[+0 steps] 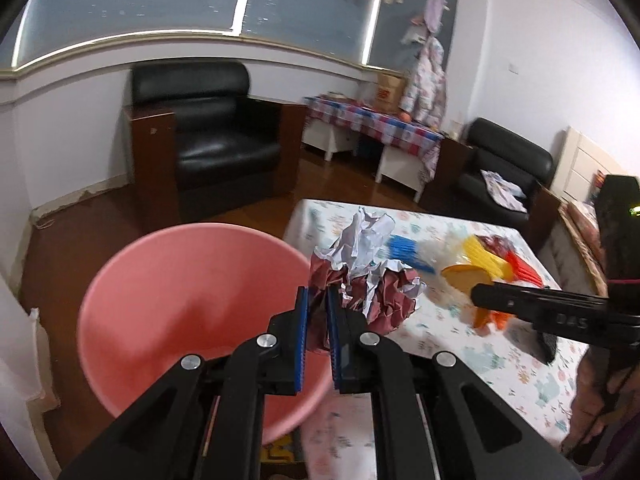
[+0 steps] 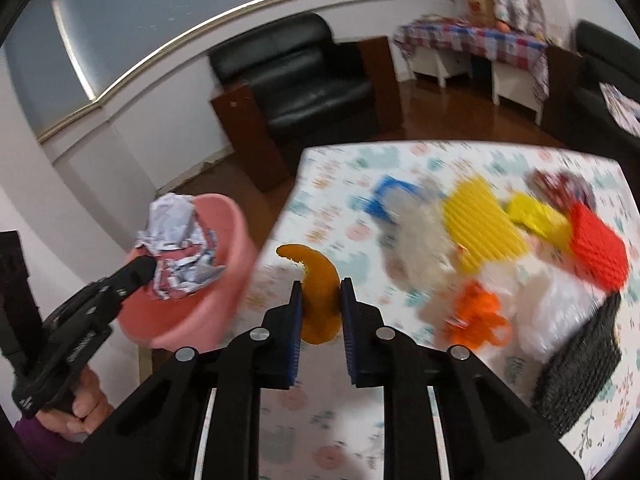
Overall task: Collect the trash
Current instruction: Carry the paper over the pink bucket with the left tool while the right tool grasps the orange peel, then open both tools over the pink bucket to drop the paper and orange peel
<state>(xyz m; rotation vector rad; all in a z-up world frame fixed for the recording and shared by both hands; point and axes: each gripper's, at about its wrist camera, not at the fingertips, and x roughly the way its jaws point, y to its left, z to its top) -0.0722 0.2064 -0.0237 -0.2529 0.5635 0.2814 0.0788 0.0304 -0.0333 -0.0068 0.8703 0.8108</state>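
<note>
Fingers: left gripper (image 1: 318, 320) is clamped on crumpled paper (image 1: 366, 272); right gripper (image 2: 320, 308) on orange peel (image 2: 318, 292).
Peel axis: upright, tip curled toward 10 o'clock.
Pink basin (image 1: 192, 304): seen at 9 o'clock of the paper.

Left hand-held gripper (image 1: 318, 320) is clamping narrowly, right hand-held gripper (image 2: 320, 304) is pinching wider, both extending forward, side by side.

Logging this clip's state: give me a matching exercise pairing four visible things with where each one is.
Things:
1. crumpled paper ball
2. orange peel
3. pink bin
4. blue comb

Places:
A. lying on the floral tablecloth
B. pinched by the left gripper
C. beside the table, on the left
D. pinched by the right gripper

Pairs: 1-B, 2-D, 3-C, 4-A
</note>
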